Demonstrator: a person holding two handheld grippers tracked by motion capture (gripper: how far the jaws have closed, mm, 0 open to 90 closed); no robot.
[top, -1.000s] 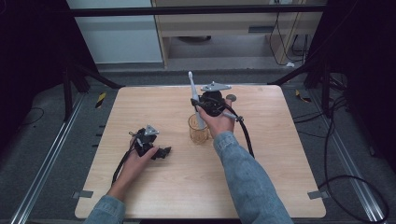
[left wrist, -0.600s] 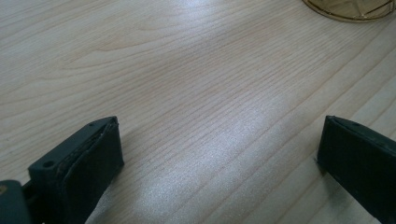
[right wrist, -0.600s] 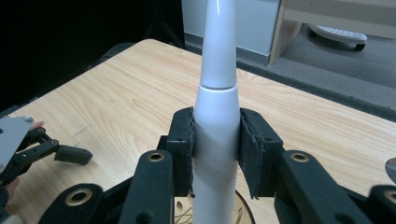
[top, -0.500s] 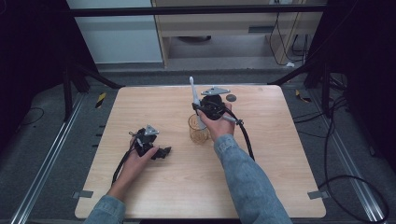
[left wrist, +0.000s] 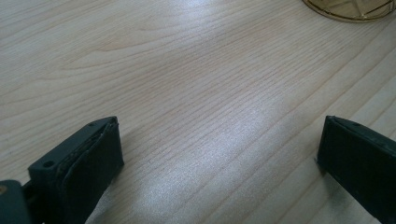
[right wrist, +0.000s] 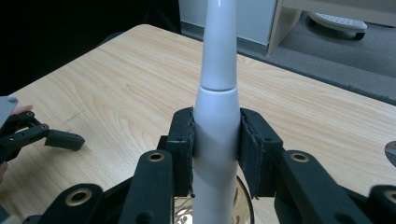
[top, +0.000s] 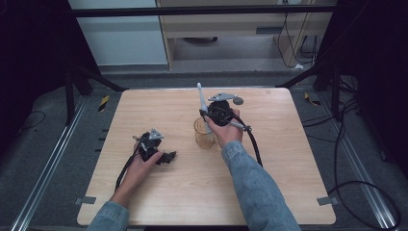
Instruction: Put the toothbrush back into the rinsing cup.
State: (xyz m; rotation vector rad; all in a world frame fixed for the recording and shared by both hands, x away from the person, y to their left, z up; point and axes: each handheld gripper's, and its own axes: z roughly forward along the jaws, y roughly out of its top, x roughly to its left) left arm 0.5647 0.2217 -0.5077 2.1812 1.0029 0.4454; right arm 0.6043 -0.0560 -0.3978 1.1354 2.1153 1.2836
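Above the amber glass (top: 204,133), near the middle of the worktop (top: 288,192), stands the white toothbrush-like handle (right wrist: 215,126), upright and clamped in the right gripper (right wrist: 215,154). Its fingers (right wrist: 182,149) are clenched on the thick lower body, just below the seam where the slimmer neck begins. That looks a sensible hold: the body is widest there, and the pads press flat on both sides. It reads as hard, smooth plastic, stiff and probably light, so expect it to slip or twist rather than bend; the taper could let it slide if the squeeze eases. Its lower end sits at or inside the glass's mouth, I can't tell how deep. The glass itself looks thin, faceted and fragile, and light enough to tip if the handle knocks its rim. Off to the side, the left gripper (top: 155,150) rests low on the bare wood, its fingers (left wrist: 88,158) spread wide with nothing between them.
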